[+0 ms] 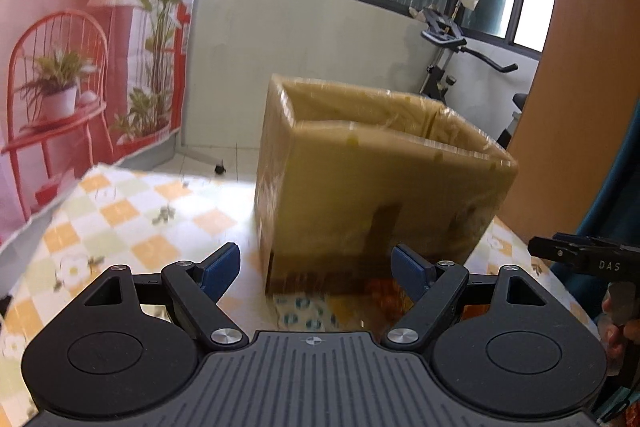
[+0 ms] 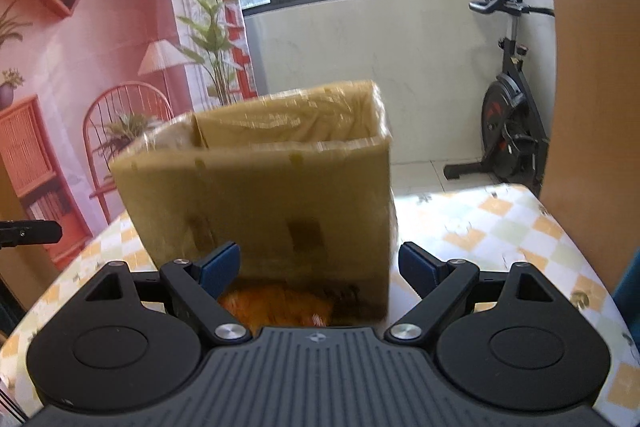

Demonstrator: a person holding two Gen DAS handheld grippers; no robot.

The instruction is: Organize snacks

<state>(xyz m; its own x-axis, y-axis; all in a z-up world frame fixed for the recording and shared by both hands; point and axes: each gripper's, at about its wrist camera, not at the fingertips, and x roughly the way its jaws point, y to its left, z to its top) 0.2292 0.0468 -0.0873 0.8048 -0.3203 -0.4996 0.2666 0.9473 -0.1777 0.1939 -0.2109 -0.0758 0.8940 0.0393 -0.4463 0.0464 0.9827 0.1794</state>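
An open-topped cardboard box wrapped in clear tape stands on the checked tablecloth; the right wrist view shows the same box from its other side. My left gripper is open just in front of the box with nothing between its blue pads. At the foot of the box lie snack packs: a pale one with blue dots and an orange one. My right gripper is open too, facing the box, with an orange snack pack low between its fingers, untouched.
The right gripper's black body and a hand show at the left wrist view's right edge. The left gripper's tip shows at the far left of the right wrist view. An exercise bike and a brown panel stand behind the table.
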